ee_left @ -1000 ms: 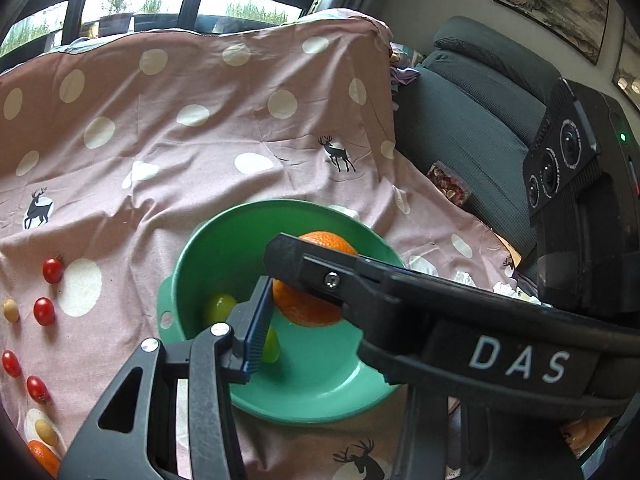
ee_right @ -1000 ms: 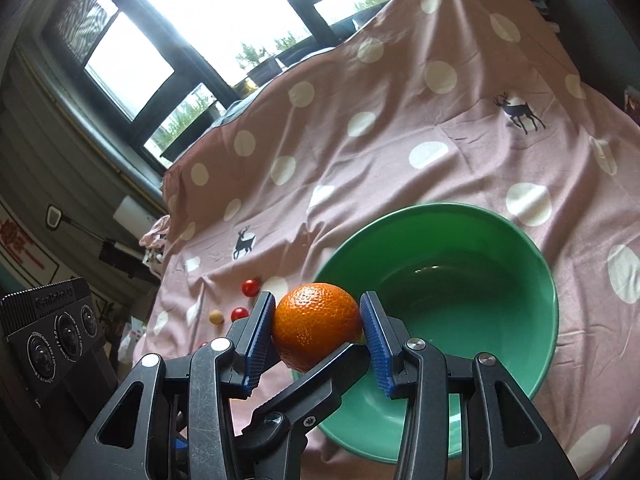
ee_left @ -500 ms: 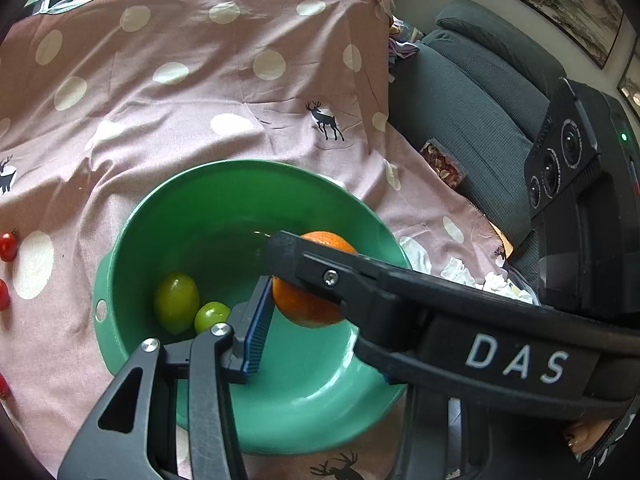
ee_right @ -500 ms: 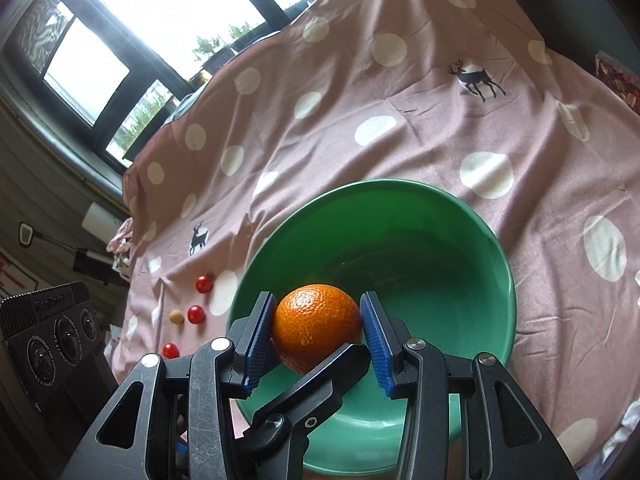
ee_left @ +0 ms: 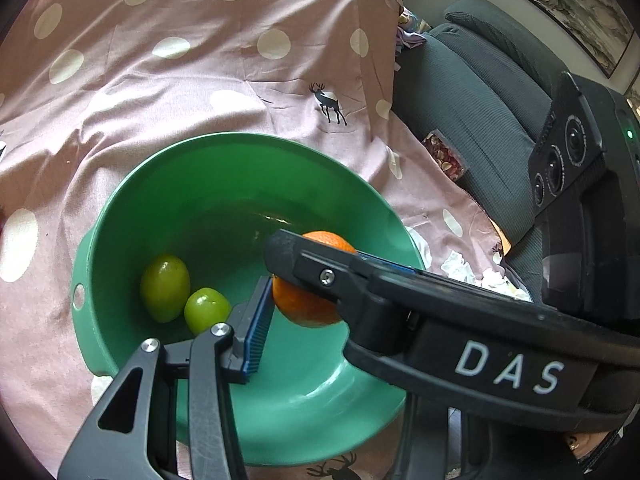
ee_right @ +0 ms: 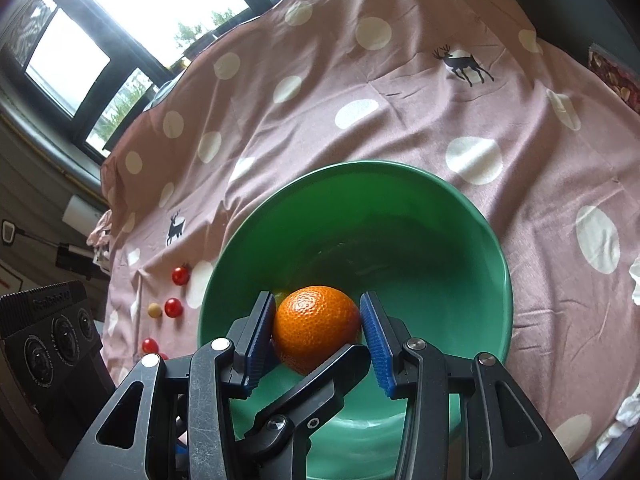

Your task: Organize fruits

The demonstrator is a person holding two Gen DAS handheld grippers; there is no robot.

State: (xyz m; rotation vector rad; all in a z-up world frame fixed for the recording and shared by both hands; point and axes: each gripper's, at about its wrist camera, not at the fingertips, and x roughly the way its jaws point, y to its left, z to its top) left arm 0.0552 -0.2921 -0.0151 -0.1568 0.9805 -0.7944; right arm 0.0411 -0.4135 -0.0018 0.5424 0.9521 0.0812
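Far left on the pink dotted cloth (ee_right: 400,92), small red cherry tomatoes (ee_right: 181,276) wait. Two round green fruits (ee_left: 165,287) lie in the green plastic bowl (ee_right: 360,165). The left gripper (ee_left: 304,312) shows one pad against the dimpled orange (ee_right: 316,320); whether it grips I cannot tell. The right gripper (ee_right: 318,332), clenched on the orange, has sunk into the bowl's near side, so release looks due next.

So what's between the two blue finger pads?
The orange, squeezed between the right gripper pads over the green bowl. The right wrist view shows it best.
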